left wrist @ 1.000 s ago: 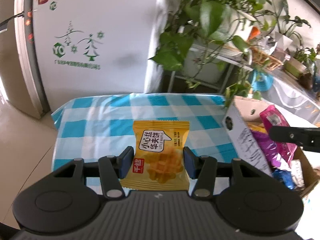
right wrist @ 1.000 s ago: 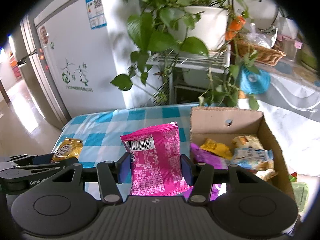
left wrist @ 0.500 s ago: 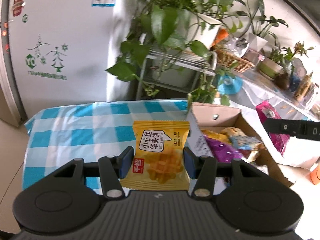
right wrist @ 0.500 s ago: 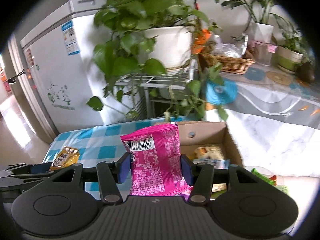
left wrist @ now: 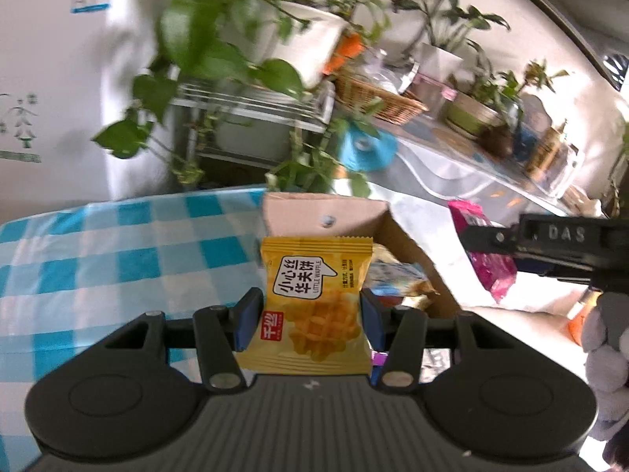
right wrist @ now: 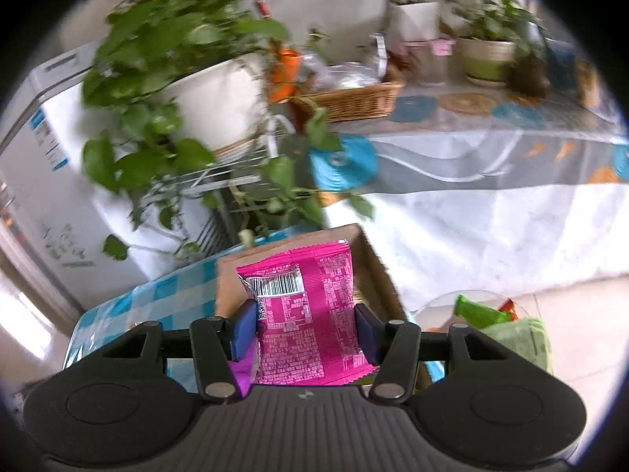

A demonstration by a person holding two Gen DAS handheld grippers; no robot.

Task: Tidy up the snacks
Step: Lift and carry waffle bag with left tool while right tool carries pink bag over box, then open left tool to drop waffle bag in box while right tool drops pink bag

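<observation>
My left gripper (left wrist: 308, 314) is shut on a yellow waffle packet (left wrist: 314, 299) and holds it in the air in front of an open cardboard box (left wrist: 334, 212) with several snack packets inside. My right gripper (right wrist: 304, 328) is shut on a pink snack bag (right wrist: 306, 322), held above the same box (right wrist: 232, 275). In the left wrist view the right gripper (left wrist: 550, 247) shows at the right edge with the pink bag (left wrist: 485, 259) hanging past the box's right side.
The box stands on a table with a blue-and-white checked cloth (left wrist: 118, 251). Leafy potted plants (left wrist: 236, 51) on a wire rack stand behind it. A long table with a wicker basket (right wrist: 354, 98) lies to the right. A bowl with green packets (right wrist: 495, 314) sits on the floor.
Both grippers have swung right, toward and over the box, each still holding its packet. The box now sits straight ahead of the left gripper.
</observation>
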